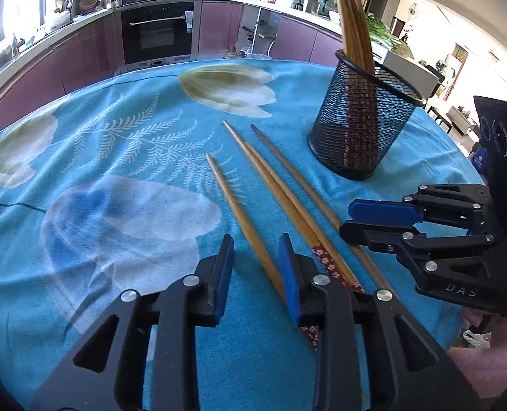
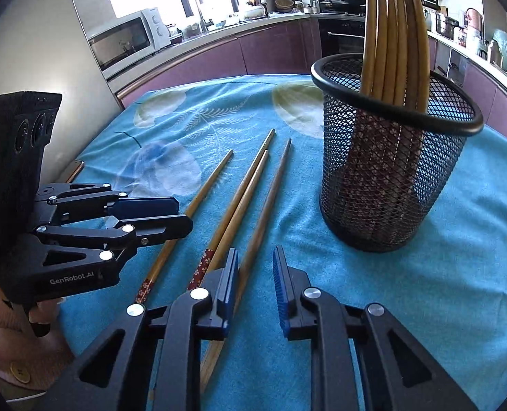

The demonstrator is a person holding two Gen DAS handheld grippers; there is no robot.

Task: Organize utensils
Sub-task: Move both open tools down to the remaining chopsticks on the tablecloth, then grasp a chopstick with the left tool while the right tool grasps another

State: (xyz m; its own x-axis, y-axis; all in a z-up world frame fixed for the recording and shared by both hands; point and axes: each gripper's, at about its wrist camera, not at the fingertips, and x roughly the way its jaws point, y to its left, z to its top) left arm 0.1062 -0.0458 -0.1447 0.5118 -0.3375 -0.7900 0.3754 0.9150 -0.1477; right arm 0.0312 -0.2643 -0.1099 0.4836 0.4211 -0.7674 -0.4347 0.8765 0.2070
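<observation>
Several loose wooden chopsticks lie side by side on the blue flowered cloth (image 1: pixel 123 157), tips pointing away. My left gripper (image 1: pixel 256 270) is open low over the cloth. The leftmost chopstick (image 1: pixel 239 212) runs between its jaws, close to the right pad, and is not pinched. My right gripper (image 2: pixel 256 274) is also open; the dark rightmost chopstick (image 2: pixel 270 198) passes just inside its left finger. A black mesh holder (image 2: pixel 390 178) stands upright at the right, with several chopsticks (image 2: pixel 390 34) in it. Each view shows the other gripper from the side: the right gripper (image 1: pixel 351 222), the left gripper (image 2: pixel 181 214).
A white box (image 1: pixel 407 65) sits behind the mesh holder (image 1: pixel 363 126). A flat brown object (image 2: pixel 75 169) lies at the table's left edge. Purple kitchen cabinets, an oven (image 1: pixel 157 30) and a microwave (image 2: pixel 126 37) ring the table. A person's pink sleeve (image 1: pixel 486 352) is at the near edge.
</observation>
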